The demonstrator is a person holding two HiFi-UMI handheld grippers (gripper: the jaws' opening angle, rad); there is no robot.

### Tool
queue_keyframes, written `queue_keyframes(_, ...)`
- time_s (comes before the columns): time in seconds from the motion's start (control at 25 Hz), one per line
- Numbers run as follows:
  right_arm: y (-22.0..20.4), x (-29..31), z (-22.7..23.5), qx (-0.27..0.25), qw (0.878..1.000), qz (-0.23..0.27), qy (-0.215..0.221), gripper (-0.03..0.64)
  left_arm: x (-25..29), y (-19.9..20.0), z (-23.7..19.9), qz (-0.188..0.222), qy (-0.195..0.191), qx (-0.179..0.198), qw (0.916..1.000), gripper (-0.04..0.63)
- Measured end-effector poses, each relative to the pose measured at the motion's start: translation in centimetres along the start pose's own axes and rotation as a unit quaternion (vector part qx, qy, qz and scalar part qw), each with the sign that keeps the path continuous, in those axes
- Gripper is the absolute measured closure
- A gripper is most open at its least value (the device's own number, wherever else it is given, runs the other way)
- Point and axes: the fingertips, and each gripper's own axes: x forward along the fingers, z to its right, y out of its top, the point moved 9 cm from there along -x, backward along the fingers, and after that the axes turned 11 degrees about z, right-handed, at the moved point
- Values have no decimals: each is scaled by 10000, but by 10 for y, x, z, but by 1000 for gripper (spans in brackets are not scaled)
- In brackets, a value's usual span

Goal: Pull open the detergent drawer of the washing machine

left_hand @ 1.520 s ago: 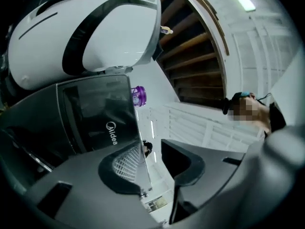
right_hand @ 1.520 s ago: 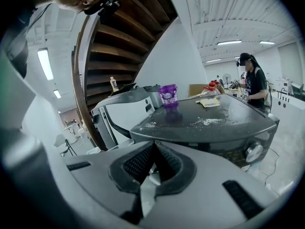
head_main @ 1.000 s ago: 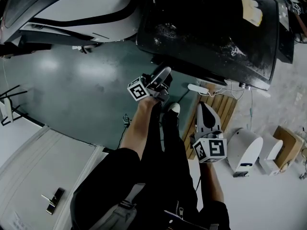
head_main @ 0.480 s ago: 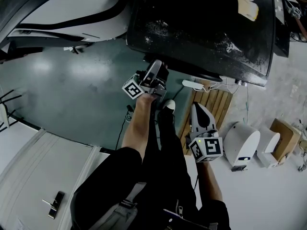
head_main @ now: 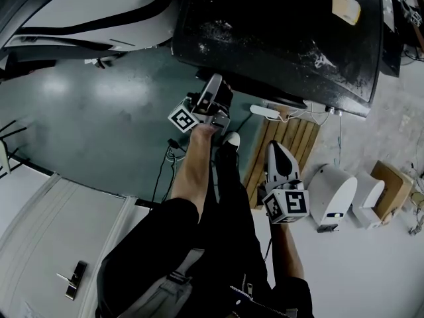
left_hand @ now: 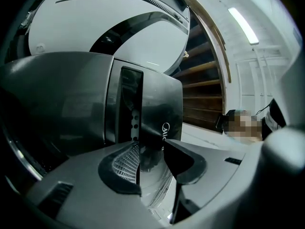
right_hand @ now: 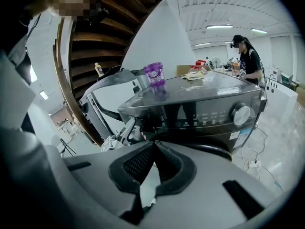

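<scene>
The dark grey washing machine (head_main: 278, 38) fills the top of the head view. My left gripper (head_main: 215, 88) is up against its front upper left corner. In the left gripper view the dark drawer front (left_hand: 157, 104) stands just beyond the left gripper (left_hand: 151, 149). Its jaws are closing, with the drawer front's lower edge between them and a gap still showing at the pads. My right gripper (head_main: 277, 152) hangs lower, over the floor to the right, away from the machine. Its pads meet at the tips in the right gripper view (right_hand: 153, 147) with nothing held.
A wooden pallet (head_main: 291, 141) and a white power strip (head_main: 265, 111) lie below the machine. A white appliance (head_main: 334, 201) and a cardboard box (head_main: 391, 184) sit at the right. A purple cup (right_hand: 154, 74) stands on the machine's top. A person (right_hand: 245, 51) stands far behind it.
The left gripper has stayed at the machine's front corner and tipped up a little. The right gripper has sunk slightly.
</scene>
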Motion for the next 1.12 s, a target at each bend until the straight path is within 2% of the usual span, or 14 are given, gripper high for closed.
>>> queue_keyframes(0.48, -7, -6, 9, 196, 9998, -4, -47, 611, -18, -3, 12, 116, -32, -5, 9999, 451)
queue_keyframes(0.92, -17, -16, -1, 254, 9997, -31, 66, 611, -37, -1, 22, -135, 10, 14, 9999, 451)
queue_keyframes(1.12, -23, -22, -2, 256, 9996, -78, 118, 611, -47, -2, 27, -116, -33, 49, 9999, 454)
